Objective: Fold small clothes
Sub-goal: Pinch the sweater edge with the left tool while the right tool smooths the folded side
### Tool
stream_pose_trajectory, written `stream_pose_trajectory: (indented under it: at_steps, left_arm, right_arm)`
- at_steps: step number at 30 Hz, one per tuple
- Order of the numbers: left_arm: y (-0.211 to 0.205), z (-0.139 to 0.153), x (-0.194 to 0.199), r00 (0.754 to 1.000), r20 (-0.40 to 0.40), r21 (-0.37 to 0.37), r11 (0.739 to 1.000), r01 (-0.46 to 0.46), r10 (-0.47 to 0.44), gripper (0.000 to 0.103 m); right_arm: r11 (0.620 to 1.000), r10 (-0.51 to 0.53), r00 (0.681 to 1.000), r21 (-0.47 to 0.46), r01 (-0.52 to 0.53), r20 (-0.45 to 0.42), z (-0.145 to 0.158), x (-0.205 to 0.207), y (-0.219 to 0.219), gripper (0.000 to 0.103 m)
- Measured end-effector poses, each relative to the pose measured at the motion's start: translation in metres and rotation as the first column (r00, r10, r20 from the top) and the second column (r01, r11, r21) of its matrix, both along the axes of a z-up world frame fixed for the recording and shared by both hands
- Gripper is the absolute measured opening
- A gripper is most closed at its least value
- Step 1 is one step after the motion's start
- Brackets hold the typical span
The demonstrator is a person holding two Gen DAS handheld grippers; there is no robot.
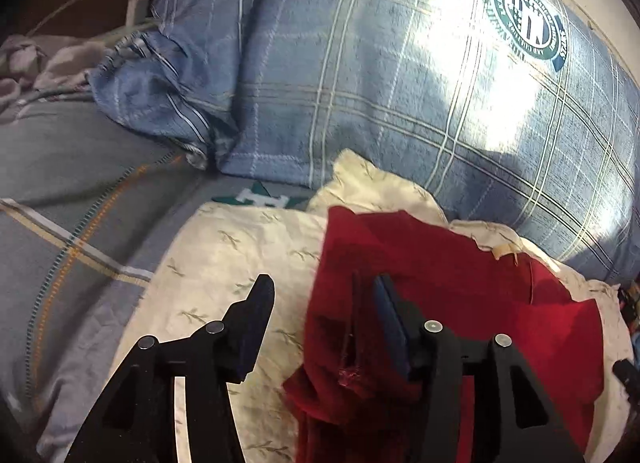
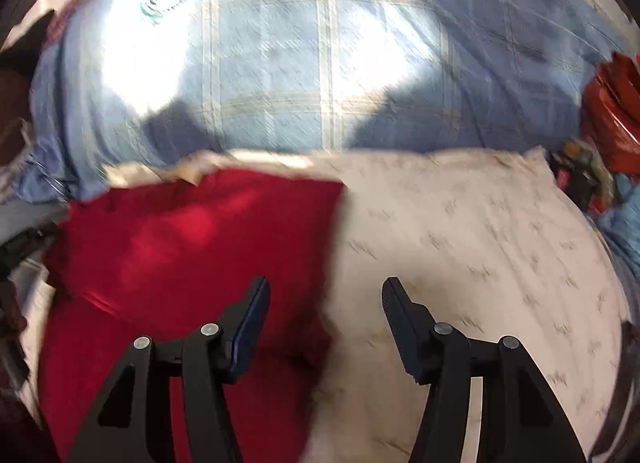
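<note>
From my left wrist camera, my left tongs (image 1: 320, 315) gape wide, gripping nothing; the right finger rests over the red garment (image 1: 432, 283), whose rumpled left edge lies between the fingers. The garment sits on the cream pillow (image 1: 224, 263), toward its right side.

My right wrist camera is blurred: my right tongs (image 2: 325, 303) also spread wide and empty, straddling the garment's right edge (image 2: 168, 235) on the pillow (image 2: 460, 223), below the blue plaid blanket (image 2: 320, 63).
</note>
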State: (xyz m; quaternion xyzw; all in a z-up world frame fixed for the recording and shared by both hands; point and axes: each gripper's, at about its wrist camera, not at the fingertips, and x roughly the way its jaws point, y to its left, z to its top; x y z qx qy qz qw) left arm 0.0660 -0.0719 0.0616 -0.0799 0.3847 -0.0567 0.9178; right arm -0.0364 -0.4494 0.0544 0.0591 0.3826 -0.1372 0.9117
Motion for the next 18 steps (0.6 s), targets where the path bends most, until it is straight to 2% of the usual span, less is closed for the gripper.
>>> stream_pose_trajectory:
  at_steps: [1, 3, 6, 9, 11, 14, 16, 18]
  left_arm:
    - [0.0, 0.001, -0.002, 1.0, 0.011, 0.01, 1.0, -0.003, 0.003, 0.051]
    - [-0.002, -0.001, -0.004, 1.0, 0.017, 0.021, 1.0, -0.003, 0.003, 0.051]
    - [-0.009, -0.014, -0.001, 0.999, -0.032, 0.054, 0.998, 0.021, -0.019, 0.051]
    - [-0.016, -0.031, 0.007, 0.995, -0.099, 0.117, 0.993, 0.032, -0.021, 0.055]
    - [-0.018, -0.035, 0.012, 0.995, -0.1, 0.123, 0.992, 0.021, -0.009, 0.06]
    - [-0.018, -0.033, 0.017, 0.995, -0.098, 0.117, 0.993, 0.011, 0.0, 0.062]
    - [-0.016, -0.032, 0.016, 0.995, -0.099, 0.105, 0.994, 0.005, 0.005, 0.062]
    - [-0.016, -0.031, 0.014, 0.996, -0.094, 0.109, 0.994, 0.005, 0.005, 0.062]
  right_arm:
    - [1.0, 0.021, 1.0, 0.012, -0.021, 0.005, 0.002, 0.009, 0.004, 0.057]
    - [0.996, 0.08, 0.997, 0.033, -0.08, 0.004, -0.003, 0.029, 0.014, 0.045]
    - [0.996, 0.087, 0.995, 0.03, -0.086, -0.046, -0.024, 0.06, 0.019, 0.037]
    - [1.0, 0.017, 0.997, 0.005, -0.017, -0.082, -0.045, 0.083, 0.003, 0.037]
    - [0.998, 0.007, 0.998, 0.056, -0.004, -0.063, -0.05, 0.087, -0.01, 0.037]
    - [0.994, -0.004, 0.998, 0.112, 0.011, -0.064, -0.043, 0.081, -0.017, 0.037]
    - [0.993, 0.0, 0.999, 0.114, 0.007, -0.055, -0.033, 0.067, -0.016, 0.041]
    - [0.995, 0.024, 0.999, 0.099, -0.02, -0.035, -0.024, 0.045, -0.01, 0.041]
